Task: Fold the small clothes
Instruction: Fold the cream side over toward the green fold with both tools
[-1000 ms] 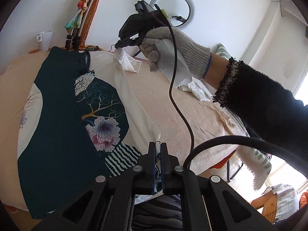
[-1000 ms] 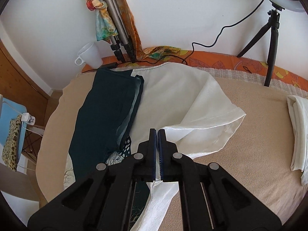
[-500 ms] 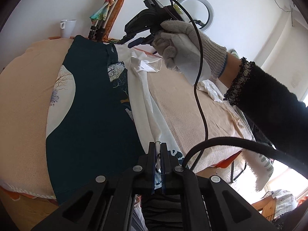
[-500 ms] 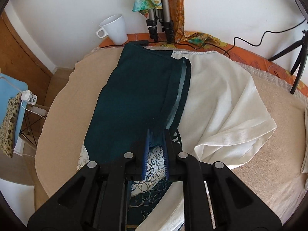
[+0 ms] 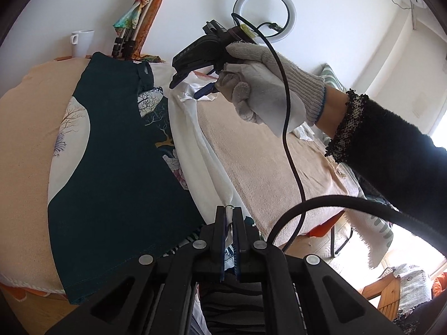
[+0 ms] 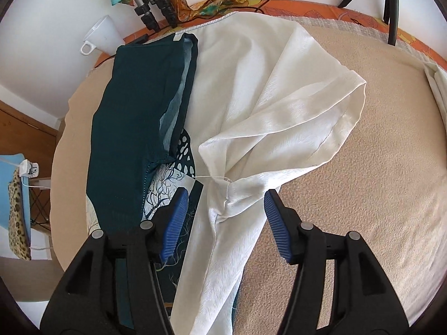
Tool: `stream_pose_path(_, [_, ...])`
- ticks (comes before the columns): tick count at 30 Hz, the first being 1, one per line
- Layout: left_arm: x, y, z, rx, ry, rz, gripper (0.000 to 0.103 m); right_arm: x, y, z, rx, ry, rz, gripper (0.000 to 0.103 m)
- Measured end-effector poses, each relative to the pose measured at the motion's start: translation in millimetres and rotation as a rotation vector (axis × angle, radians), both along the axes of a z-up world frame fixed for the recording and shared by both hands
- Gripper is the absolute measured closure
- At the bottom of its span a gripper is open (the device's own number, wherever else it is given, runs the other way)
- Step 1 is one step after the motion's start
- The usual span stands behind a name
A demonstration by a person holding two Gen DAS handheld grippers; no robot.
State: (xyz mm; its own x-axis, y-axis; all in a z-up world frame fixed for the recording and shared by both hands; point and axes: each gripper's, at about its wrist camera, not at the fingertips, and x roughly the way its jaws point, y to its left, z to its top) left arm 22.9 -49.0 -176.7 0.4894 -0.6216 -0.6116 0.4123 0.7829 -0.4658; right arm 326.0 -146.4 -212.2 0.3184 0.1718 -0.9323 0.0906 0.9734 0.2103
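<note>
A dark teal garment (image 5: 117, 167) with a tree and flower print and a white inner side (image 6: 265, 97) lies spread on the beige-covered table (image 6: 363, 195). At the near edge my left gripper (image 5: 229, 209) is shut on the garment's white hem. A gloved hand holds my right gripper (image 5: 187, 89) low over the far end of the white cloth. In the right wrist view its jaws are opening, and its blue pads (image 6: 178, 217) stand apart on either side of a bunched white fold (image 6: 232, 195) without pressing it.
At the back of the table stand a white mug (image 6: 102, 35), tripod legs (image 6: 151, 14) with a colourful scarf, and a ring light (image 5: 264, 14). A folded white cloth (image 6: 435, 83) lies at the right edge. A black cable (image 5: 290, 145) hangs from the right gripper.
The right gripper's jaws went from shut on the white cloth corner to apart, and it sank toward the table. The white fold now lies loose. The left gripper kept its grip.
</note>
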Motion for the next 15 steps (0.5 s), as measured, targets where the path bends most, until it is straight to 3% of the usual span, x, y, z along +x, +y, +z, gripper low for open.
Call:
stream_pose_path(2, [0.7,0.7,-1.7,-0.003,0.006,0.004,0.102,7.9,7.0,-6.1,-0.08,-0.001,-0.002,0.05])
stream_pose_path(3, [1.3,1.0,-2.3,-0.006,0.008,0.007,0.102,10.7,9.7,-7.6,-0.125,-0.006,-0.002,0.071])
stream_pose_path(5, [3.0,1.9,-2.8,-0.016,0.011,0.009,0.102,14.7,8.9,-9.1,-0.156,0.003,-0.005,0.093])
stream_pose_path(10, [8.8,4.7,-2.4,-0.055,0.014,0.006,0.102,7.7,4.9,27.4,-0.203,-0.114,-0.028,0.096])
stream_pose_path(15, [10.2,27.3,-0.5,-0.129,0.046,0.046,0.102,13.9,40.6,60.3,-0.242,-0.179,0.071,0.096])
